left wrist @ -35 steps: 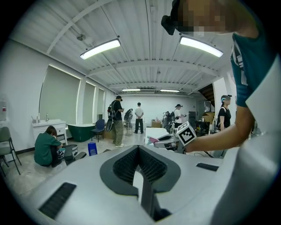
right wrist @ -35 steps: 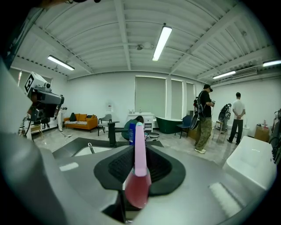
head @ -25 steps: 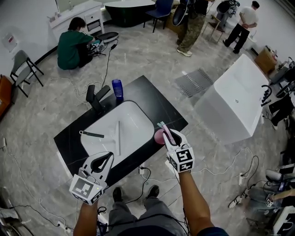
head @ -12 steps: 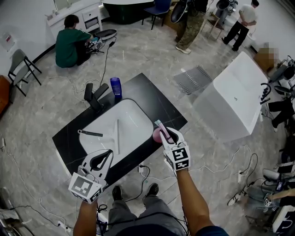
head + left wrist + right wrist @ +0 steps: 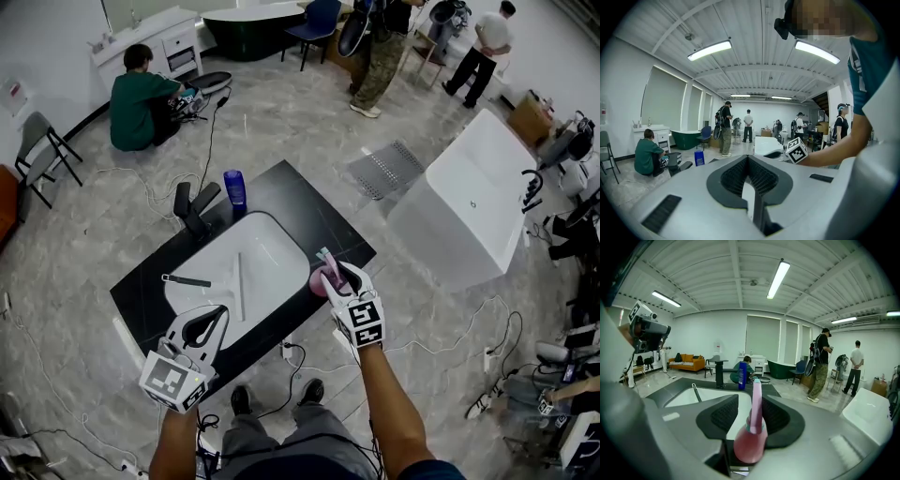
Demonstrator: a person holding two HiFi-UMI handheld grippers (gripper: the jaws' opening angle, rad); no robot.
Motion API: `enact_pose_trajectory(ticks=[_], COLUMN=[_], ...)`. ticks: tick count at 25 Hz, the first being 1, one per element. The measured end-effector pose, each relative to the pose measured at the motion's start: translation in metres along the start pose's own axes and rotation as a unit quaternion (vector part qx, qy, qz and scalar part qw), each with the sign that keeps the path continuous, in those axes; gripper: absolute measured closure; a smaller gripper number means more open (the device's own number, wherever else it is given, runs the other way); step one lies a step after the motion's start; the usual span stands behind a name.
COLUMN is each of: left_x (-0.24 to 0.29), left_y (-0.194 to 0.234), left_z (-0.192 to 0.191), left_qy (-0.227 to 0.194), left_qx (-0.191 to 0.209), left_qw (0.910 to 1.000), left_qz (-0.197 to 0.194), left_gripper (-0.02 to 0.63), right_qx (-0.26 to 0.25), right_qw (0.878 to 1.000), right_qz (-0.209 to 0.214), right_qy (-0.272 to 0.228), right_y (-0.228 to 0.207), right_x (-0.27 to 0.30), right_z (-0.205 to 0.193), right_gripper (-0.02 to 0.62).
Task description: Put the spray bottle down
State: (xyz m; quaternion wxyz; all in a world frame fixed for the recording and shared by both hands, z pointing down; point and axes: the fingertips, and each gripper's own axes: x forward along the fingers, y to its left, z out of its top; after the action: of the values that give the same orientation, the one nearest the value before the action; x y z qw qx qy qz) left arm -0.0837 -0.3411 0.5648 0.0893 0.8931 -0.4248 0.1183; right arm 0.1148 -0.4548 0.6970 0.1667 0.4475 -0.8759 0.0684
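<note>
The pink spray bottle (image 5: 323, 278) is seen upright on the black counter (image 5: 319, 211), at the right edge of the white sink (image 5: 272, 258), with its nozzle pointed upward. It is placed between the two jaws of the right gripper (image 5: 336, 272). These jaws have just been opening, and in the right gripper view a gap is shown on each side of the bottle (image 5: 751, 437), so the pads are not pressed on it. The left gripper (image 5: 221, 317) is held near the front edge of the counter, well apart from the bottle; its jaws are brought together at the tips and nothing is held between them. Inside the sink a dark-handled tool (image 5: 186, 279) and a long white piece (image 5: 239, 286) are laid. At the far side of the counter a black faucet (image 5: 192, 208) is mounted, and a blue bottle (image 5: 234, 187) is stood just beside it. A white bathtub (image 5: 469, 206) is seen on the floor to the right.
</note>
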Motion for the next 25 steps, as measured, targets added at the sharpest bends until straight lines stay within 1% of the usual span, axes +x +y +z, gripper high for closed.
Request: enact_pose_trajectory(ticks=[4, 7, 12, 19, 22, 25], left_x=[-0.006, -0.015, -0.030, -0.055, -0.069, -0.082], left_y=[0.000, -0.001, -0.005, -0.022, -0.030, -0.035], left_z=[0.011, 0.016, 0.032, 0.064, 0.078, 0.086], left_qy=[-0.006, -0.010, -0.018, -0.032, -0.038, -0.049], left_qx=[0.006, 0.006, 0.014, 0.040, 0.053, 0.062], left_qw=[1.0000, 0.9999, 0.9997, 0.9985, 0.9974, 0.9963], left_qz=[-0.003, -0.004, -0.007, -0.022, -0.029, -0.033], left_gripper=[0.601, 0.601, 0.601, 0.601, 0.601, 0.601], right_qx=[-0.008, -0.018, -0.024, -0.027, -0.017, -0.015], right_qw=[1.000, 1.000, 0.999, 0.996, 0.994, 0.992], right_qz=[-0.001, -0.007, -0.026, -0.055, -0.061, -0.066], right_qy=[-0.009, -0.011, -0.040, -0.066, -0.087, -0.105], right_y=[0.005, 0.008, 0.007, 0.012, 0.022, 0.033], right_x=[-0.012, -0.028, -0.055, -0.111, -0.143, -0.173], right_z=[0.019, 0.031, 0.066, 0.116, 0.139, 0.157], right_gripper=[0.411, 0.411, 0.411, 0.417, 0.469, 0.537])
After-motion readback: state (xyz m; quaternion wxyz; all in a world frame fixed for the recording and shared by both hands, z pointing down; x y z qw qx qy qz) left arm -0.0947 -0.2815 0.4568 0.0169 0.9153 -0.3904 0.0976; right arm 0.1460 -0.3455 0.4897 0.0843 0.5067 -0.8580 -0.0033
